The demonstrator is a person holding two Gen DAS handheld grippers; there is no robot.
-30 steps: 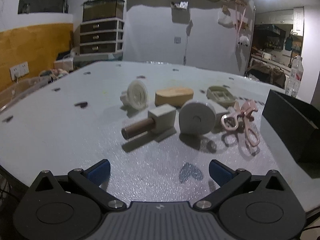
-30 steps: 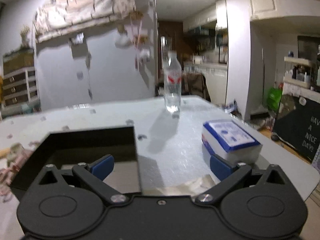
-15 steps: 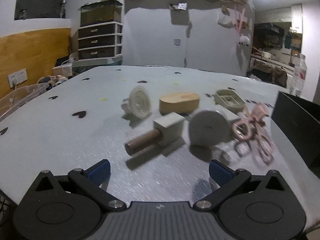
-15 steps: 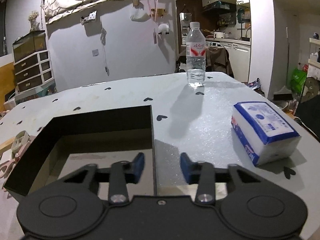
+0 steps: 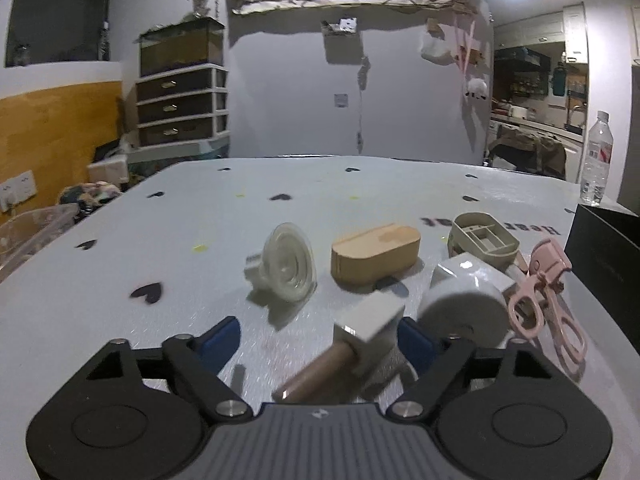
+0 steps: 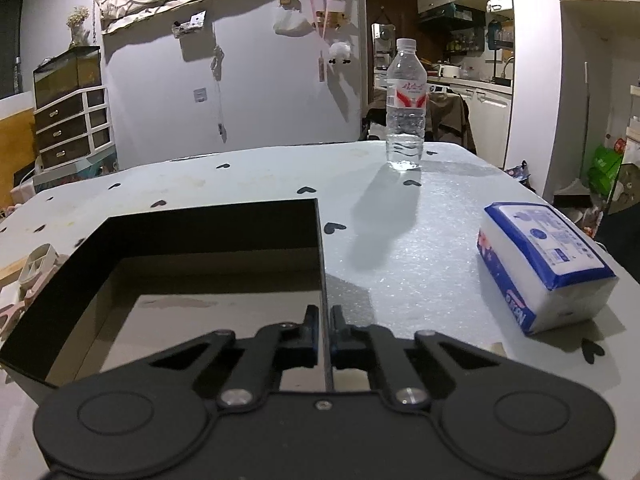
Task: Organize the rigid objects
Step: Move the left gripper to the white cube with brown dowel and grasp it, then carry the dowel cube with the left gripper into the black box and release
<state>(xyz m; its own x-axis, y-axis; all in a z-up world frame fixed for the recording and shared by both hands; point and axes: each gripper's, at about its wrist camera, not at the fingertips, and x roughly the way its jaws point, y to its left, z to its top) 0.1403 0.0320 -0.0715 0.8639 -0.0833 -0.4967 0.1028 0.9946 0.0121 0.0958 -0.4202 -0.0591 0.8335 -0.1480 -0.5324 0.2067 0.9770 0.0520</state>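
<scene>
The right gripper (image 6: 325, 334) is clamped on the near right wall of the black box (image 6: 172, 222), whose floor is bare. The left gripper (image 5: 318, 340), jaws just narrowing but still apart, brackets the white-headed peg (image 5: 352, 340). Nothing looks sorted yet: at twelve to two o'clock lie a ribbed disc (image 5: 289, 267), wooden block (image 5: 376, 254), white roll (image 5: 464, 312) and pink scissors (image 5: 548, 300).

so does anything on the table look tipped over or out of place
Nothing spilled or broken. The clear funnel-shaped piece and the white roll both rest on edge, so they could roll. The rest lies loosely clustered beside the black box, which holds nothing visible.
</scene>
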